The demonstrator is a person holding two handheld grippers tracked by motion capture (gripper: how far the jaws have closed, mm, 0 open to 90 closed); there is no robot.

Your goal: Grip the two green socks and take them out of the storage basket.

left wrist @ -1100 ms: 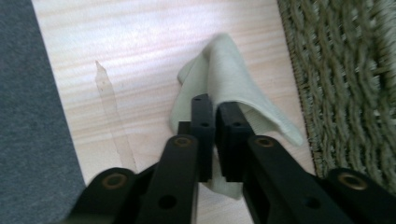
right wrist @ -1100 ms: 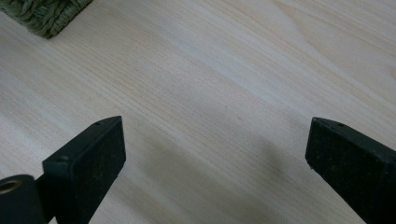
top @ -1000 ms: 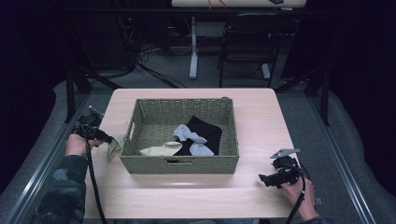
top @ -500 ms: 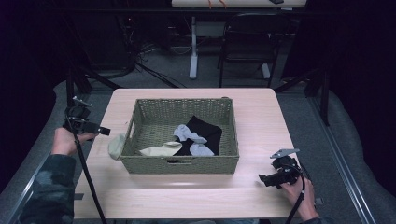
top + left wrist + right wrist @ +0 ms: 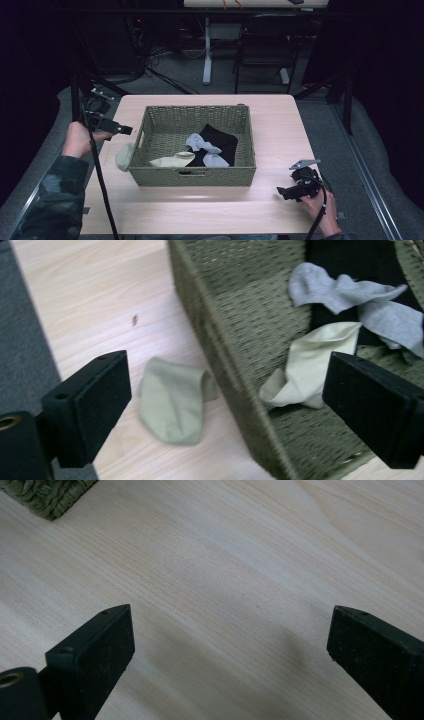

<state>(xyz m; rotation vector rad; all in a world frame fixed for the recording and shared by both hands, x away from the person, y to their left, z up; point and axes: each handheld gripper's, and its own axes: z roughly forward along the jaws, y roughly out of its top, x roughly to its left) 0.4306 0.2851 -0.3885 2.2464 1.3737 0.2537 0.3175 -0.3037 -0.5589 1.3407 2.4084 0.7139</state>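
1. Socks are what's being moved here, and the big woven basket (image 5: 195,172) sits mid-table (image 5: 280,130) so both hands can reach it. It holds a black cloth (image 5: 220,142), a grey sock (image 5: 202,145) draped over that, and a cream sock (image 5: 172,160) near the front wall.

2. Pale green sock (image 5: 124,156) lies flat on the table, just beside the basket's left wall and outside it. My guess is socks get pulled out one by one and laid alongside, though I can't rule out the other direction.

3. Left gripper (image 5: 119,129) hangs above that green sock, clear of it. Its jaws have just been opening and now stand wide with nothing between them; in the left gripper view the sock (image 5: 172,400) lies on the wood below, not touched. Looks like a release.

4. Right gripper (image 5: 290,192) rests low near the table's front right corner, well apart from the basket, jaws spread wide over bare wood (image 5: 225,580). Probably just parked, waiting its turn.
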